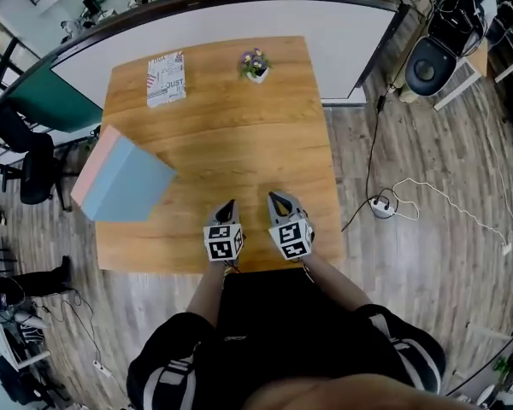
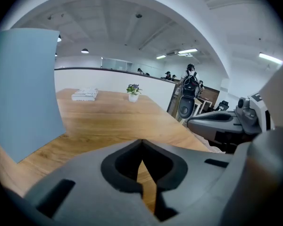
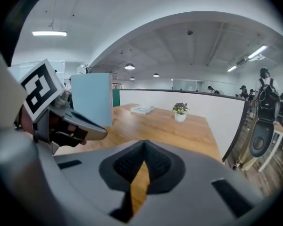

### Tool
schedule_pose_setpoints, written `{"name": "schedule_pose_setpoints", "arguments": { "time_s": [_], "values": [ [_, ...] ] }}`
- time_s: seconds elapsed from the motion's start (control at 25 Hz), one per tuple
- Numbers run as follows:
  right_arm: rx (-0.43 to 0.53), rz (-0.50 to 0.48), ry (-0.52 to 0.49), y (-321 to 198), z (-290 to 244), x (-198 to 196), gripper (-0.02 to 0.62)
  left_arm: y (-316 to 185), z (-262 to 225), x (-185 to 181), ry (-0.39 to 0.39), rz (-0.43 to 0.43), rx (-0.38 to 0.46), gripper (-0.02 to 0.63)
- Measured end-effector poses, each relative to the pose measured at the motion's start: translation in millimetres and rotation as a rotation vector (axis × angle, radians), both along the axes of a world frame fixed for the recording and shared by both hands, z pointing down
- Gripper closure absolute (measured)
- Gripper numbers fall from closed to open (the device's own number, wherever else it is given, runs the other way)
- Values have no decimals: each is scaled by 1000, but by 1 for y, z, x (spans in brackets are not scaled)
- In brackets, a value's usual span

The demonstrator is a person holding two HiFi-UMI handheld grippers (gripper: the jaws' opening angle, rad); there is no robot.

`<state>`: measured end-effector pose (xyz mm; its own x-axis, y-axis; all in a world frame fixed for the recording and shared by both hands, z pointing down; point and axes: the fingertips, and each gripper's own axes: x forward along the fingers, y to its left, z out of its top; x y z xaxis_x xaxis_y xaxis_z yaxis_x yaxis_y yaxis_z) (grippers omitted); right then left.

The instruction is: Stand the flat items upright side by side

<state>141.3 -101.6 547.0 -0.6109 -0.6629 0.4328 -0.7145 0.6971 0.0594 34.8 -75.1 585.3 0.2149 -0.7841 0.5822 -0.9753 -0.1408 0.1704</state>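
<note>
A small stack of flat printed items (image 1: pixel 166 79) lies at the far left of the wooden table (image 1: pixel 239 135); it also shows in the left gripper view (image 2: pixel 85 94) and the right gripper view (image 3: pixel 141 109). Both grippers hover side by side over the table's near edge, far from the stack. My left gripper (image 1: pixel 227 205) (image 2: pixel 142 142) is shut with nothing between its jaws. My right gripper (image 1: pixel 279 199) (image 3: pixel 144 141) is also shut and empty. Each gripper shows in the other's view, the right gripper (image 2: pixel 226 121) and the left gripper (image 3: pixel 61 121).
A tall block with light-blue and pink faces (image 1: pixel 120 178) (image 2: pixel 23 88) (image 3: pixel 92 98) stands at the table's left edge. A small potted plant (image 1: pixel 255 64) (image 2: pixel 133 91) (image 3: pixel 180 111) sits at the far middle. A white partition (image 1: pixel 239 15) runs behind the table.
</note>
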Motion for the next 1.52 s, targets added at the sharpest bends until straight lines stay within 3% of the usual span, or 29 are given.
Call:
{"name": "schedule_pose_setpoints", "arguments": {
  "time_s": [0.24, 0.48, 0.68, 0.88, 1.2, 1.52],
  "values": [
    [59, 7, -121, -6, -48, 7, 591, -8, -56, 15, -1, -27, 134, 606],
    [167, 36, -194, -29, -130, -3, 591, -34, -133, 1, -39, 9, 258, 606],
    [276, 32, -249, -37, -199, -19, 591, -46, -214, -11, -100, 40, 418, 606],
    [352, 92, -292, -46, -237, -8, 591, -46, -265, -32, -114, 28, 518, 606],
    [461, 133, -282, -43, -271, -4, 591, -40, -294, -50, -107, 24, 597, 606],
    [459, 156, -277, -41, -272, 5, 591, -35, -294, -48, -138, 35, 600, 606]
  ]
}}
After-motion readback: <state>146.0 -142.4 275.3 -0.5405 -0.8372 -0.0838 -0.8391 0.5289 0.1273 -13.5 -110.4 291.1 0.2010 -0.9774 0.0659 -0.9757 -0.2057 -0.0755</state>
